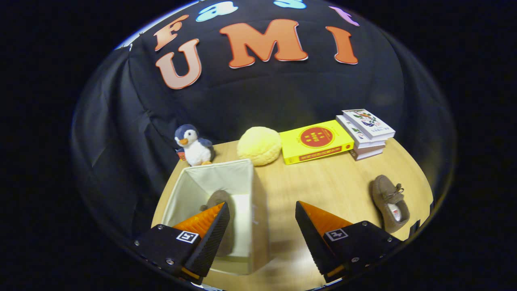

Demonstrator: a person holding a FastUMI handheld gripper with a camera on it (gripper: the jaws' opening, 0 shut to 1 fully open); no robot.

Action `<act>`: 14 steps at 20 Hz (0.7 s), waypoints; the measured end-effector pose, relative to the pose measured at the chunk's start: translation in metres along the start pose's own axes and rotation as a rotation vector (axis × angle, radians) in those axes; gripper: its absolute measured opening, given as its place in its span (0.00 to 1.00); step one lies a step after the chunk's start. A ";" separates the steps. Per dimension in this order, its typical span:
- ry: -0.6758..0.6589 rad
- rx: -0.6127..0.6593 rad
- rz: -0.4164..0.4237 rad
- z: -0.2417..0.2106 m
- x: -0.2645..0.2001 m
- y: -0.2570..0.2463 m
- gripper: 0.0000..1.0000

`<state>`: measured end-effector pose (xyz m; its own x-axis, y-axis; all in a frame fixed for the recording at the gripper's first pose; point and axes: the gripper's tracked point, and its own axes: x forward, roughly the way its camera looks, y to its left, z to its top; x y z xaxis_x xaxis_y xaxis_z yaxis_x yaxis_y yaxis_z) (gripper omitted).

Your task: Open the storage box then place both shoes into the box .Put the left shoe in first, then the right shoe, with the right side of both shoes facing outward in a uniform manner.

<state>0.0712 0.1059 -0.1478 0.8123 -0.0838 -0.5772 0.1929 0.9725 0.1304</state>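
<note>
Storage box [218, 190], lower left of frame, stands open holding one shoe [218, 199]; second shoe [389, 202] lies lower right on the table [323, 182], tool [262, 226] wide and empty.

No text is legible on the yellow book [316, 141] or the stacked books [365, 132].

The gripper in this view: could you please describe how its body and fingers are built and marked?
The gripper has two wedge-shaped fingers with ribbed, finely textured inner faces. Each sits on a black angular mount fastened with small silver screws, and each mount carries a square white tag with a black pattern.
</note>
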 end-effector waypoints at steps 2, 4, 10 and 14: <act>-0.009 0.019 -0.034 0.003 -0.004 -0.045 0.98; -0.014 0.025 -0.066 0.002 -0.008 -0.093 0.98; -0.024 0.010 -0.178 -0.011 -0.020 -0.231 0.98; 0.002 0.008 -0.226 -0.037 -0.018 -0.303 0.96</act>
<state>-0.0224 -0.1794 -0.2071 0.7467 -0.2986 -0.5944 0.3742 0.9274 0.0042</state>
